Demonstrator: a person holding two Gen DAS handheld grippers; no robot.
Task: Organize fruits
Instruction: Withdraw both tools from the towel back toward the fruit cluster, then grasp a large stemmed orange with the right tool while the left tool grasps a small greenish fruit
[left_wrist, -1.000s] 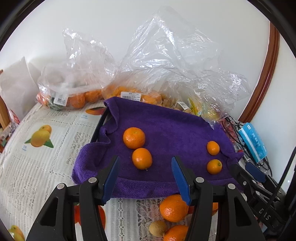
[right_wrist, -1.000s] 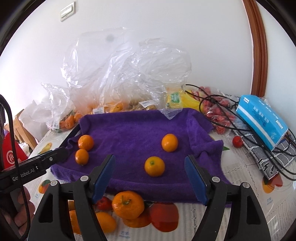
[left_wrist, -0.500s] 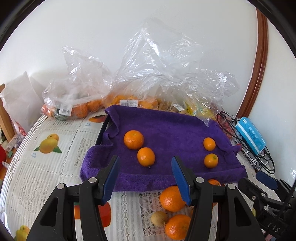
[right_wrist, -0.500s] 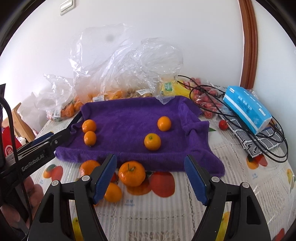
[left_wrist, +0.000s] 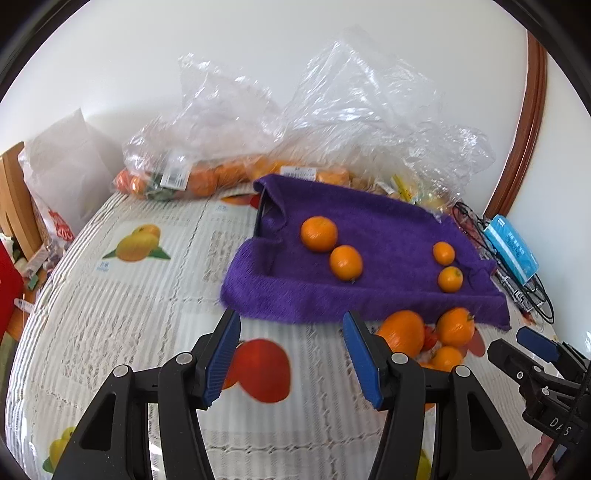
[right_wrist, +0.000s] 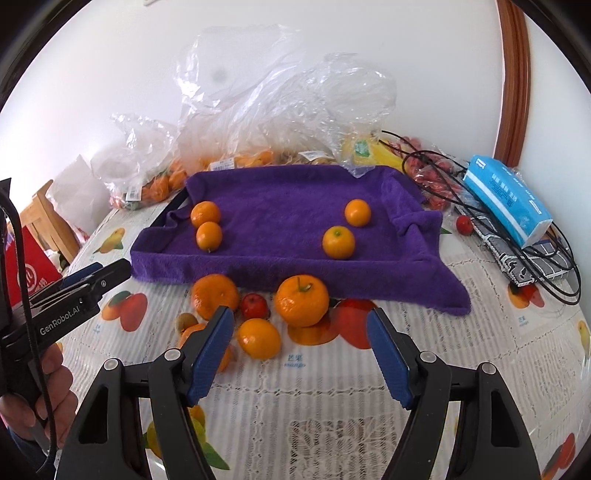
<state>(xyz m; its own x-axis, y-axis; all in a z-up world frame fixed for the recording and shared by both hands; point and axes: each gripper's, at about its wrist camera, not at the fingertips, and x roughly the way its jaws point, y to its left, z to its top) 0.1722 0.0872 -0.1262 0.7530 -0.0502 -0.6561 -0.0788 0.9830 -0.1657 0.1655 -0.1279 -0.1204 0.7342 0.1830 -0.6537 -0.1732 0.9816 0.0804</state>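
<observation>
A purple towel (left_wrist: 384, 236) (right_wrist: 280, 192) covers a tray and carries two oranges (right_wrist: 207, 223) at its left and two smaller ones (right_wrist: 345, 230) at its right. Loose fruit lies on the tablecloth in front of it: a stemmed orange (right_wrist: 301, 301) (left_wrist: 455, 326), another big orange (right_wrist: 214, 295) (left_wrist: 402, 330), a smaller one (right_wrist: 258, 338) and a small red fruit (right_wrist: 254, 305). My right gripper (right_wrist: 299, 319) hovers just short of this pile, its jaws closing with no pad pressing on fruit. My left gripper (left_wrist: 291, 325) is open over bare cloth, left of the pile.
Clear plastic bags (left_wrist: 332, 122) of oranges are heaped against the wall behind the towel. A blue tissue pack (right_wrist: 506, 197), black cables (right_wrist: 517, 254) and red tomatoes (right_wrist: 463, 223) lie to the right. A wooden chair (left_wrist: 14, 199) and a red bag stand at the left edge.
Both grippers have pulled back from the towel toward the table's near side. The loose fruit pile now lies ahead of my right gripper, and my left one has drifted to the left.
</observation>
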